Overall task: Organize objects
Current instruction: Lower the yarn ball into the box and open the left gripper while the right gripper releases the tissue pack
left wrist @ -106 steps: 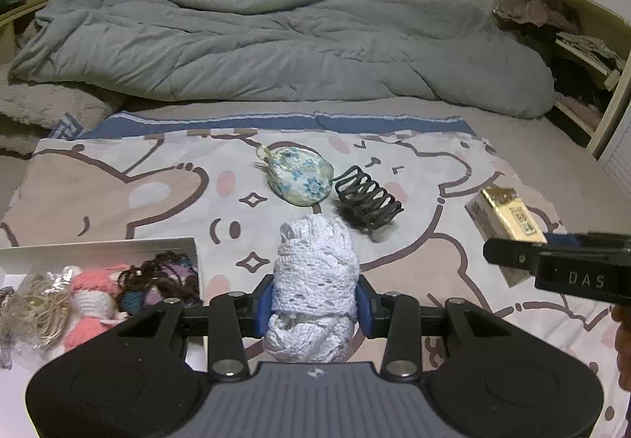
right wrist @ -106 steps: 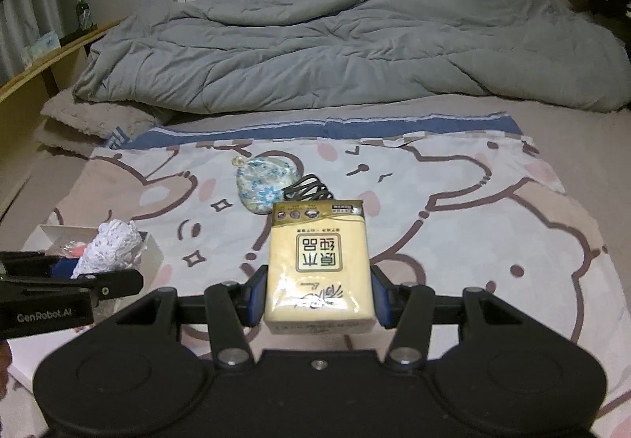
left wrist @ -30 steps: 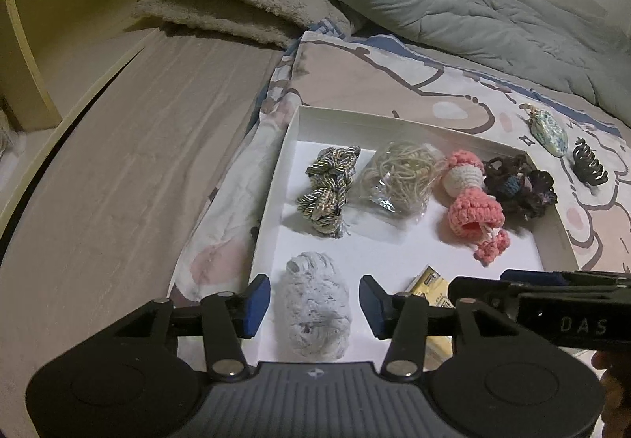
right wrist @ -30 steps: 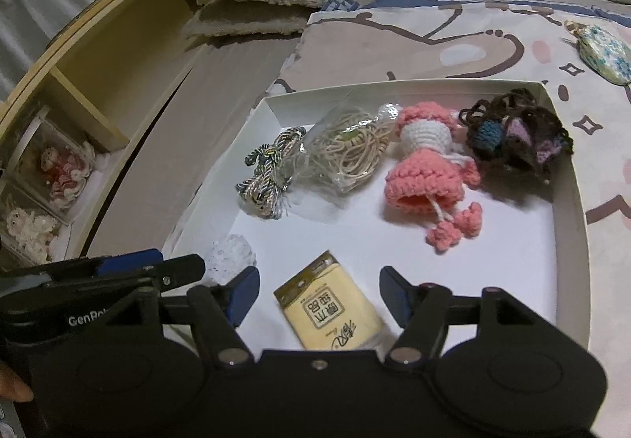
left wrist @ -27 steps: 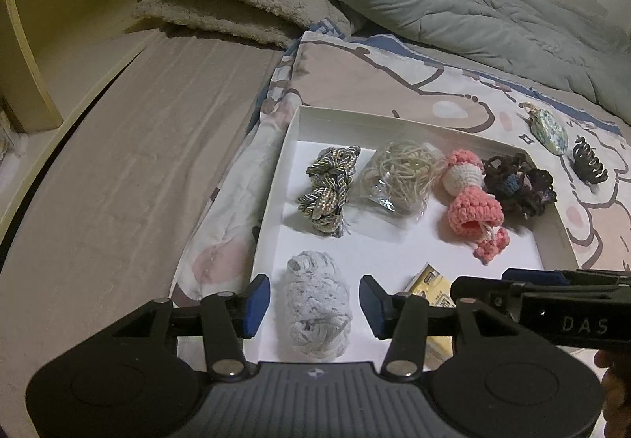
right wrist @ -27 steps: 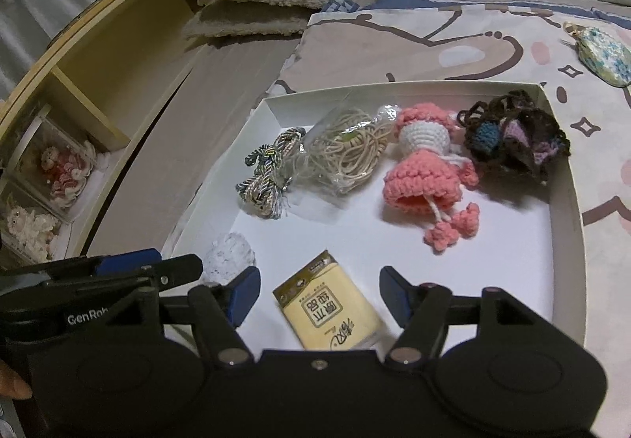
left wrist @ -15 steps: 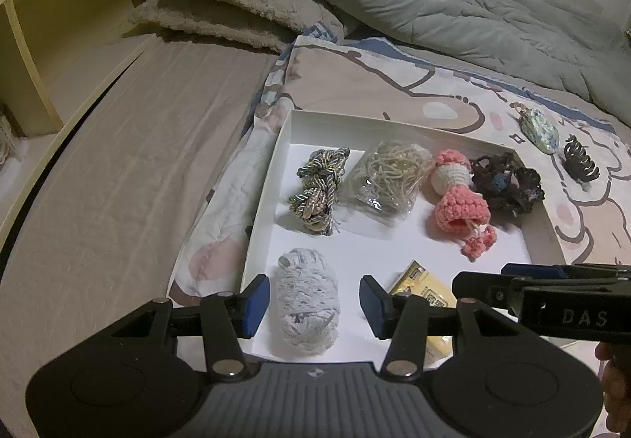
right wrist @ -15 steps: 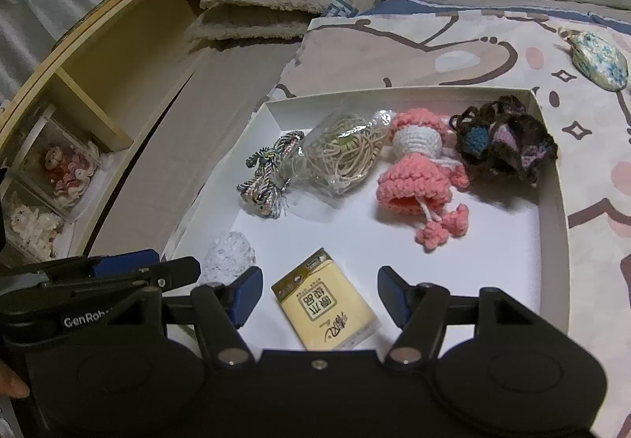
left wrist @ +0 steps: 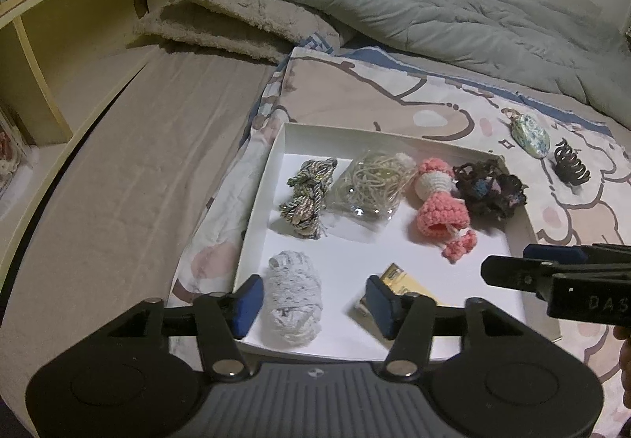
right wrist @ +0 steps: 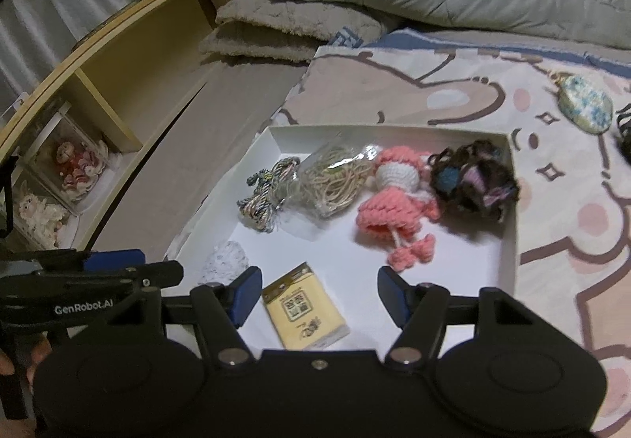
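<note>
Left tongs just spread wider, white lace roll lying loose between them by the box's near left corner, right tongs spread over the yellow pack at the near edge, pink doll mid-box.

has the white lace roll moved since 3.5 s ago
Yes. The white lace roll was clamped in the left gripper above the bedspread; now it lies in the white box, near corner, and the jaws have just been opening.

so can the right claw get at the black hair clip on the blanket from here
Probably yes. The hair clip lies alone on the blanket, outside the white box, nothing covering it, and the right claw is open and empty above the box.
</note>
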Available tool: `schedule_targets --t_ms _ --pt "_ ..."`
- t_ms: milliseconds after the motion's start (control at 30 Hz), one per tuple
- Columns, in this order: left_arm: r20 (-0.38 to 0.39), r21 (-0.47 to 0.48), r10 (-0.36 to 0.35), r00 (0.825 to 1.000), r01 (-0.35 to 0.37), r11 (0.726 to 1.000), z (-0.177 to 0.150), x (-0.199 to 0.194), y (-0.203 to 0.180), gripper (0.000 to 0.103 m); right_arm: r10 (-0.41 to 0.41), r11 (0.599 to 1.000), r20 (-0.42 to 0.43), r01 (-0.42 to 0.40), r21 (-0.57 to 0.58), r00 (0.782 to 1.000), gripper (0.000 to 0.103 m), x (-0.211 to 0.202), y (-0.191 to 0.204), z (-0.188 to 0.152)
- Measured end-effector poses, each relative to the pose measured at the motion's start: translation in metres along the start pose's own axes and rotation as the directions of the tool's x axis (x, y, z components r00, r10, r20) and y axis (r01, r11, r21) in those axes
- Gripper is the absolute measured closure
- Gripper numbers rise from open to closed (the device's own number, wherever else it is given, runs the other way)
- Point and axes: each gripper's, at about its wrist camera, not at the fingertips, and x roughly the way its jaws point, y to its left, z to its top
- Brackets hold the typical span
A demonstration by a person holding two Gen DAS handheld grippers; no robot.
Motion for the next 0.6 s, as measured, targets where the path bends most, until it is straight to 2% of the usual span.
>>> schedule_targets --t_ms 67,167,333,467,600 --pt "0.003 0.002 0.000 1.000 0.000 1.000 0.001 -0.003 -0.005 0.039 -0.009 1.000 0.007 0.009 -0.009 1.000 0.036 -0.006 -0.004 0.001" --pt "0.012 0.000 0.004 1.000 -0.004 1.000 0.002 -0.008 -0.011 0.025 -0.029 0.999 0.022 0.029 -0.018 0.999 0.034 -0.015 -0.010 0.002" --pt "0.024 0.002 0.009 1.000 -0.009 1.000 0.002 -0.014 -0.021 0.007 -0.053 0.998 0.042 0.054 -0.023 0.998 0.019 -0.026 -0.021 0.002" --pt "0.030 -0.004 0.007 1.000 -0.007 1.000 0.002 -0.016 -0.026 0.001 -0.085 0.995 0.059 0.088 -0.046 0.995 0.016 -0.036 -0.026 0.002" --pt "0.032 -0.015 -0.008 0.999 0.008 1.000 0.002 -0.019 -0.032 0.000 -0.109 0.991 0.074 0.115 -0.069 0.991 0.008 -0.046 -0.032 0.002"
